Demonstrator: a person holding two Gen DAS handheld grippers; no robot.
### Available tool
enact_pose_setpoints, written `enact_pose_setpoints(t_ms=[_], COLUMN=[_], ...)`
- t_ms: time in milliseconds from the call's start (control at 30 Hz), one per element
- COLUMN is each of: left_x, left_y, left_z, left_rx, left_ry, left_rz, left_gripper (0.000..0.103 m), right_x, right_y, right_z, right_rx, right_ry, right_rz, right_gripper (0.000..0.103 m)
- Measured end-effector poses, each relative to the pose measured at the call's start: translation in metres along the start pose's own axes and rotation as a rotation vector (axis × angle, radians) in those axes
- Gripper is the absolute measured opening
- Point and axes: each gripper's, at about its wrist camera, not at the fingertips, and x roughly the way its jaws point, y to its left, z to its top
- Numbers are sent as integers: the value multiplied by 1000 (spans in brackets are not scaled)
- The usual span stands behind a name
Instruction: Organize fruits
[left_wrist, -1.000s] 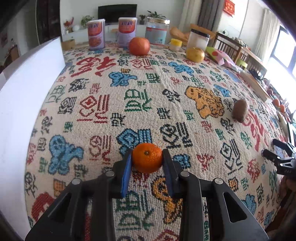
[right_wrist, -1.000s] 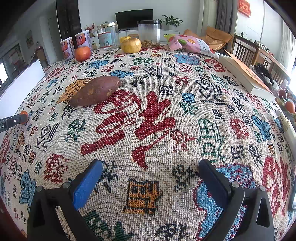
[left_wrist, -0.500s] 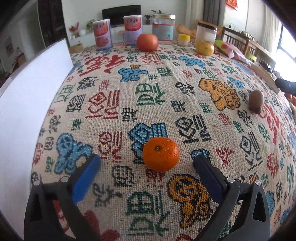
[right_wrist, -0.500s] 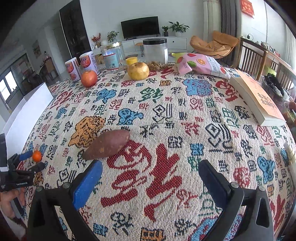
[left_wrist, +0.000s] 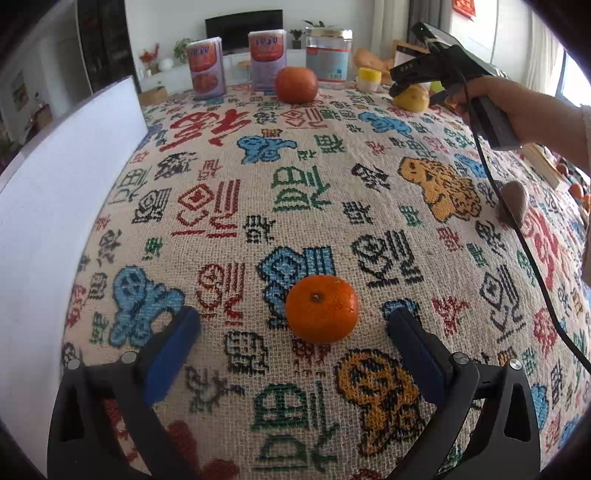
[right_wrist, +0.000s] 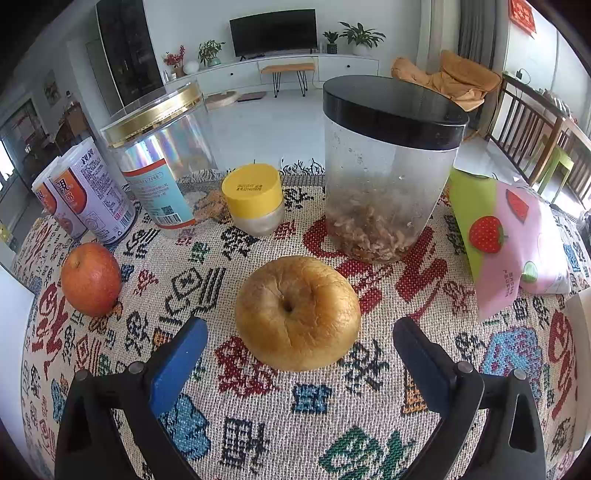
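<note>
My left gripper (left_wrist: 293, 325) is spread as wide as it goes, and the mandarin (left_wrist: 321, 308) sits loose on the patterned tablecloth (left_wrist: 306, 192) between the 2 blue pads, touching neither. There's a clear gap on both sides of it. Left of that a white board (left_wrist: 70, 192) stands along the table edge, fairly near my left finger, so that side is tight. Ahead it's wide open cloth all the way to the far end, where the red apple (left_wrist: 296, 84) sits in front of 2 cans (left_wrist: 236, 62).

My right gripper (right_wrist: 300, 345) hangs tilted down over the far end, jaws wide and just been easing in a bit, with the wrinkled yellow apple (right_wrist: 297, 313) between the fingers and not yet pinched. It's crowded there: a black-lidded jar (right_wrist: 388, 173) right behind it, a small yellow-capped jar (right_wrist: 255, 199) far left, a snack bag (right_wrist: 506, 240) to the right. The sweet potato (left_wrist: 512, 204) lies near the right edge. From the left camera I see my right hand (left_wrist: 517, 107) wrapped around the handle, cable trailing down.
</note>
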Motion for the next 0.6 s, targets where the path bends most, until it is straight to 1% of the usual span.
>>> enact_pose_setpoints(t_ms=[33, 67, 167, 233, 367, 467, 533, 600], left_x=[0, 1, 1, 1, 2, 2, 2, 2], left_y=[0, 0, 1, 1, 1, 1, 1, 1], left_z=[0, 0, 1, 1, 1, 1, 1, 1], left_rx=[-1, -2, -6, -6, -6, -6, -5, -5], left_ry=[0, 0, 0, 0, 0, 0, 0, 0], left_rz=[0, 1, 3, 3, 3, 3, 4, 3], left_gripper=[103, 103, 103, 103, 103, 103, 103, 103], right_x=[9, 15, 7, -11, -83, -141, -172, -192], right_y=[0, -1, -6, -12, -29, -41, -48, -54], right_z=[3, 3, -3, -15, -57, -108, -150, -198], right_rx=[4, 17, 35, 33, 16, -21, -28, -25], right_ry=[28, 52, 42, 18, -50, -71, -51, -19], right_rz=[-10, 0, -3, 26, 127, 156, 150, 145], right_gripper=[72, 70, 70, 70, 70, 70, 70, 70])
